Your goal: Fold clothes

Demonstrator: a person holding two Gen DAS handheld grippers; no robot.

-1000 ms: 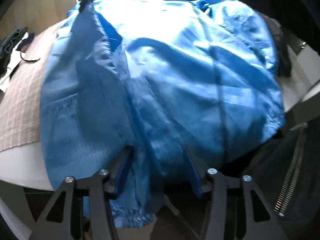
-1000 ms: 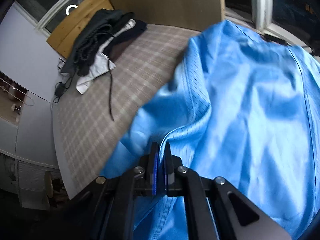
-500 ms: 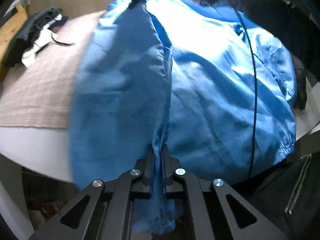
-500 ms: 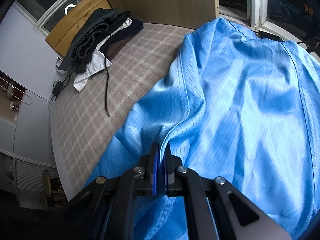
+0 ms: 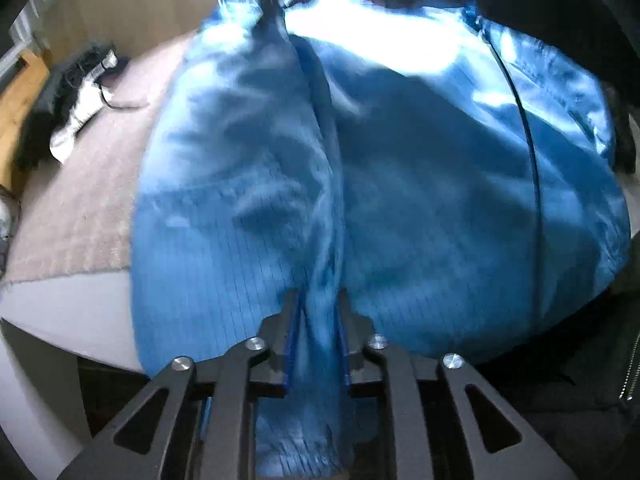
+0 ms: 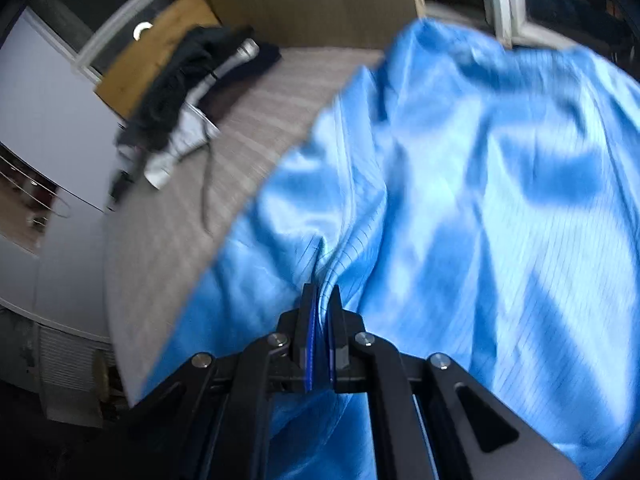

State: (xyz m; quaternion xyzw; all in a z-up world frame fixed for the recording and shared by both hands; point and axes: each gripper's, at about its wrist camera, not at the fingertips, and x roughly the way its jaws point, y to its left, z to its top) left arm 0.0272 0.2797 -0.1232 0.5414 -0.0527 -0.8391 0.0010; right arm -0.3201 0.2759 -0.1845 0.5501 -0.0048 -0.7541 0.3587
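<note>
Fabric of a shiny blue pinstriped satin garment [image 5: 420, 184] covered the checked beige table [image 5: 80, 208], filling the frame's centre. Left tool [image 5: 316, 320] stood slackened around a gathered ridge; right tool [image 6: 320, 312] was clenched on a fold, likely to carry it over.

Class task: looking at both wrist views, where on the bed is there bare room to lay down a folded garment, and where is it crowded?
Free: the checked bedcover between the blue garment and the dark clothes pile, apart from a thin cord. Crowded: the garment's side and the pile's corner.
</note>
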